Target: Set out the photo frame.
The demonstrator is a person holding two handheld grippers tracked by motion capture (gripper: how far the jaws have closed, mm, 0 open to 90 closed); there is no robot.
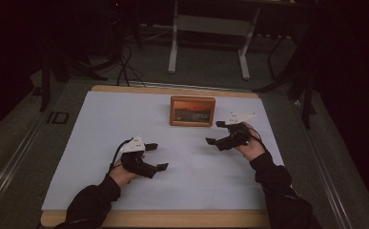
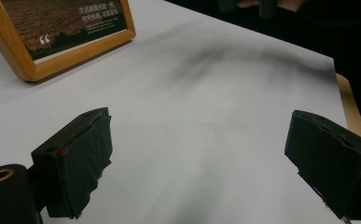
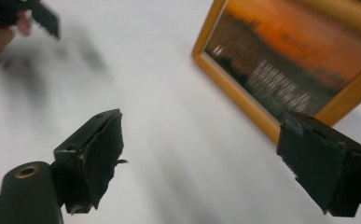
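Table [image 1: 101,212] first: a wooden top whose edge runs along the bottom of the high view, nearly all of it covered by a big white sheet [image 1: 125,124] that takes up the middle of the frame. Beyond it, along the top of that view, a dim floor and the pale legs of a stand [image 1: 173,47].

Next down in size, the picture frame [image 1: 192,111]: orange wood around a sunset picture with pale lettering, standing upright on the sheet just above centre in the high view. In the left gripper view it sits in the upper left corner [image 2: 59,35]; in the right gripper view it fills the upper right [image 3: 295,65], a little blurred.

And the two tools. The left tool [image 1: 155,156] is low and left of centre in the high view, held in a dark-sleeved hand, its jaws spread wide with bare sheet between them, gripping nothing, well apart from the frame. The left gripper view confirms it [image 2: 197,163]. The right tool [image 1: 216,132] is right of centre, just beside the frame's lower right corner, jaws also wide apart and empty. In its own view [image 3: 201,163] one jaw overlaps the frame's lower edge; whether they touch, I can't tell.
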